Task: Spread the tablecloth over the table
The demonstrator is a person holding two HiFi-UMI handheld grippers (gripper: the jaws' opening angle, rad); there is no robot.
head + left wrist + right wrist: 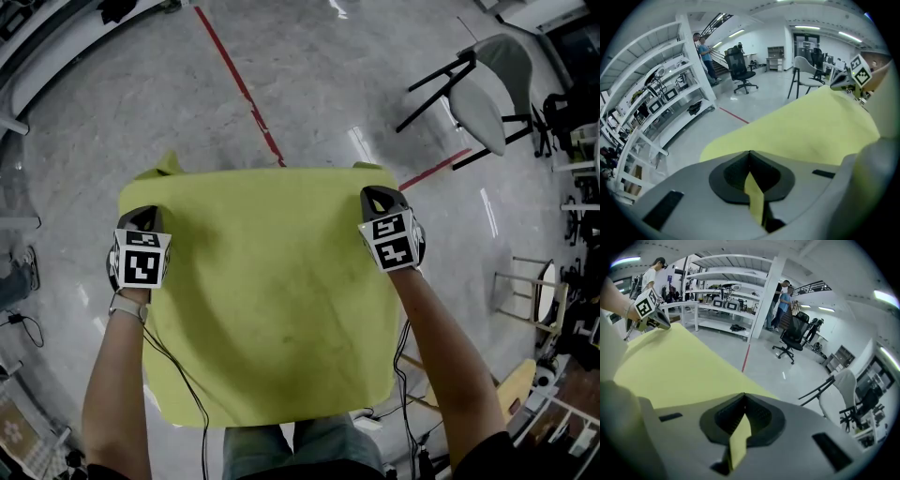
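Observation:
A yellow-green tablecloth (272, 291) hangs spread between my two grippers over the grey floor, its near edge falling toward the person's legs. My left gripper (141, 217) is shut on the cloth's left edge near the far corner; a strip of cloth (754, 199) shows pinched between its jaws. My right gripper (378, 200) is shut on the right edge near the other far corner, with cloth (739, 441) squeezed in its jaws. Each gripper view shows the sheet (811, 126) (670, 364) stretching across to the other gripper (843, 80) (656, 320). No table shows under the cloth.
A grey chair (483, 94) lies tipped at the back right. Red floor tape (239, 84) runs away beyond the cloth. White shelving (661, 103) stands at the left, a black office chair (740, 68) and standing people (780, 303) farther off. Stools and clutter (530, 291) sit at the right.

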